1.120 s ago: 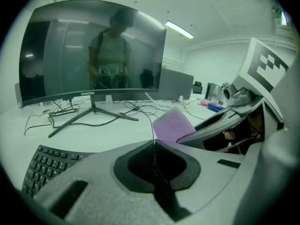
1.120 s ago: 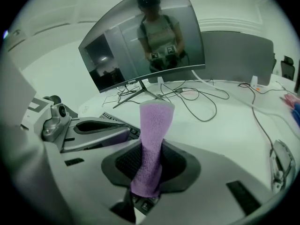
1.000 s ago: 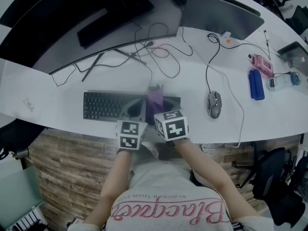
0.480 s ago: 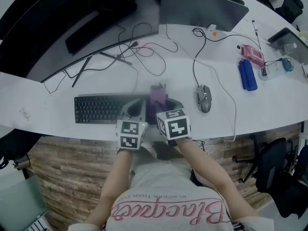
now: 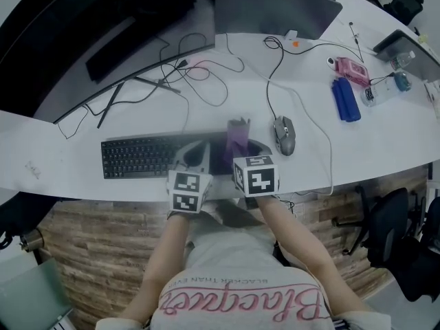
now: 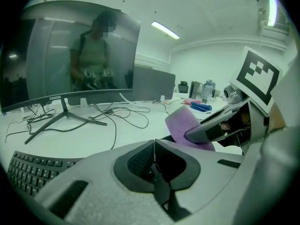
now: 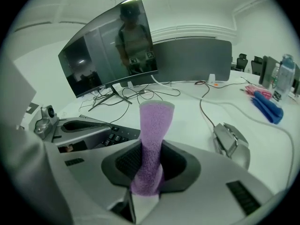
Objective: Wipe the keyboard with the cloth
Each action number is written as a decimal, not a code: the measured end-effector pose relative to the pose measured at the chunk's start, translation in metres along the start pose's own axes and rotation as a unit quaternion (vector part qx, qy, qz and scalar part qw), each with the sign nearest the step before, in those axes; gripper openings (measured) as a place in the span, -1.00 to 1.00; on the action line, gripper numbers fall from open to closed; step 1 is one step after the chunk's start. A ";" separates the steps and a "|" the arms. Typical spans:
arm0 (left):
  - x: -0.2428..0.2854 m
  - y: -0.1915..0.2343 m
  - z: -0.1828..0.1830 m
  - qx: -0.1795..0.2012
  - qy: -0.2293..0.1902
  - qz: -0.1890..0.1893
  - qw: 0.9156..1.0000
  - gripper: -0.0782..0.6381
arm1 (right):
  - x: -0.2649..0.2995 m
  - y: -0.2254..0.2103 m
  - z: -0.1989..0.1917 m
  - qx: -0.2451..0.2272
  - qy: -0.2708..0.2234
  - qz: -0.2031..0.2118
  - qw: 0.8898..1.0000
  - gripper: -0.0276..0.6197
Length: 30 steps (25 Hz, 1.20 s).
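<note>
Keyboard (image 5: 141,157): black, lying on the white desk (image 5: 82,174). Its long axis runs left to right along the desk's near edge.

Cloth (image 7: 153,130): purple, a narrow folded strip over the keyboard's right end. Its long axis runs out along the jaws, and the free end points up and away from the person. Contact between cloth and keys cannot be determined.

Right gripper (image 7: 149,175): jaws clamped on the cloth's lower end, above the keyboard's right end.

Left gripper (image 6: 153,165): jaws pressed together with nothing between them. It sits just left of the right gripper, over the keyboard's right half.

Mouse (image 5: 284,135): grey, corded, just beyond the keyboard's right end.

Monitor (image 6: 70,55): curved and dark, behind the keyboard. The lower bezel reads "coocaa" in the left gripper view.

Shirt (image 5: 237,301): pink script lettering, upside down in the head view and not reliably legible.
</note>
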<state>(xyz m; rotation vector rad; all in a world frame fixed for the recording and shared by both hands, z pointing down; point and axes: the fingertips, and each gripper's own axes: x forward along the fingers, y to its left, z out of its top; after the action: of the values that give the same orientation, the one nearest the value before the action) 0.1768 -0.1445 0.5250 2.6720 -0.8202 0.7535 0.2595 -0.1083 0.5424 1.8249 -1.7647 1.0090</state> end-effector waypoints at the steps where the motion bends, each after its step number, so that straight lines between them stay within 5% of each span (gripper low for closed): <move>1: -0.001 -0.001 0.001 0.002 0.000 -0.002 1.000 -0.77 | -0.002 -0.003 0.000 0.002 -0.002 -0.008 1.000 -0.64; 6: -0.010 0.001 0.005 0.010 -0.006 -0.012 1.000 -0.77 | -0.014 -0.013 0.006 0.002 -0.022 -0.045 0.999 -0.64; 16: -0.051 0.041 0.004 0.007 -0.018 0.000 1.000 -0.77 | -0.028 0.024 0.043 0.056 -0.059 -0.039 0.996 -0.64; 30: -0.139 0.147 0.013 -0.027 -0.065 0.075 0.995 -0.77 | -0.032 0.165 0.106 0.029 -0.116 0.051 0.991 -0.64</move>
<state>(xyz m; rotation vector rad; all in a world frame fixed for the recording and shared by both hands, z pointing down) -0.0014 -0.2054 0.4501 2.6576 -1.0672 0.5849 0.1236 -0.1827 0.4175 1.9737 -2.0020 0.9256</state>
